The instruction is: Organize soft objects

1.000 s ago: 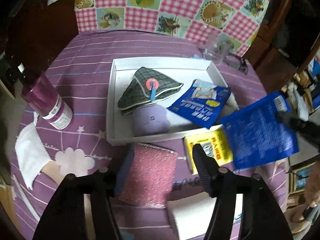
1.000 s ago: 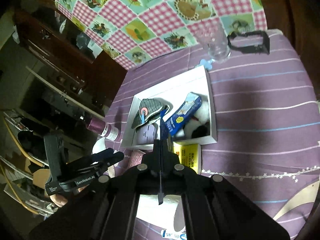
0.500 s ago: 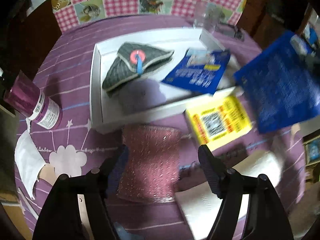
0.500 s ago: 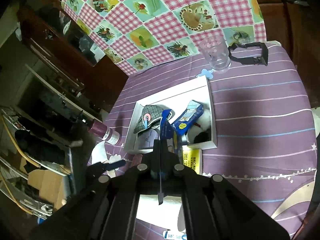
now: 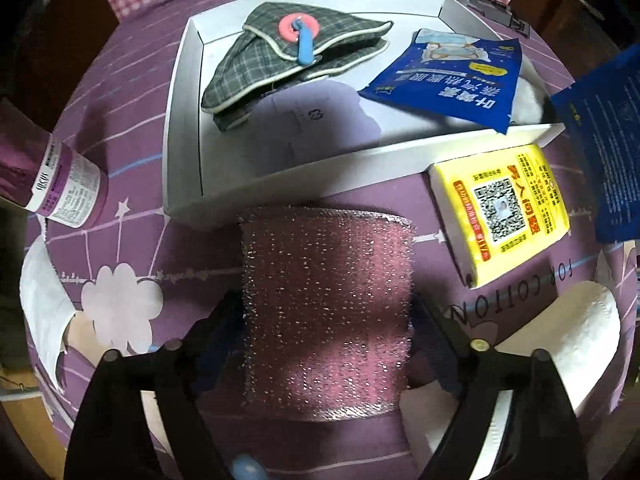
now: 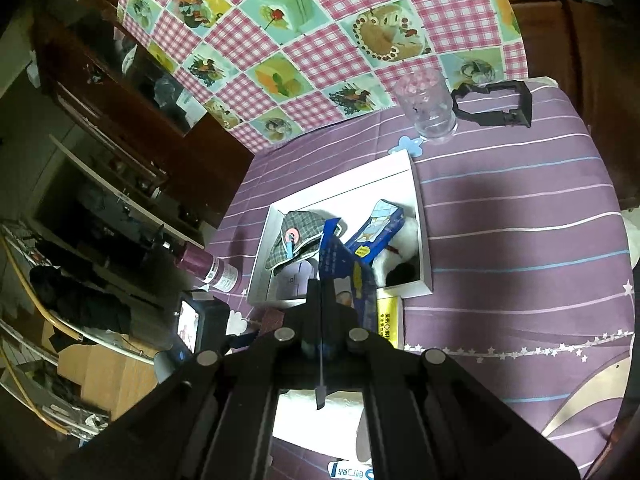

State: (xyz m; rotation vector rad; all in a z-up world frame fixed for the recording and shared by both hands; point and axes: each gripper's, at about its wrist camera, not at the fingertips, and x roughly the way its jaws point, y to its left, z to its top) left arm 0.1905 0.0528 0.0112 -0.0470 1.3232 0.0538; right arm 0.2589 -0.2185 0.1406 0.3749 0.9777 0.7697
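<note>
A pink glittery sponge (image 5: 326,304) lies on the purple cloth just in front of the white tray (image 5: 182,128). My left gripper (image 5: 326,316) is open, with one finger on each side of the sponge, close to its edges. The tray holds a grey plaid pouch (image 5: 280,56), a lilac soft pad (image 5: 308,120), a blue packet (image 5: 452,80) and a white plush (image 6: 404,236). My right gripper (image 6: 322,292) is shut on a second blue packet (image 6: 344,276) and holds it in the air above the tray's near edge; that packet also shows in the left wrist view (image 5: 600,140).
A yellow tissue pack (image 5: 504,212) lies right of the sponge. A purple bottle (image 5: 52,184) lies at the left. White tissues (image 5: 560,344) sit at the right and left (image 5: 40,300). A clear glass (image 6: 428,108) and a black clamp (image 6: 496,104) stand beyond the tray.
My left gripper has come down and forward, and its open fingers now straddle the pink sponge. My right gripper still holds the blue packet and has risen slightly above the tray.
</note>
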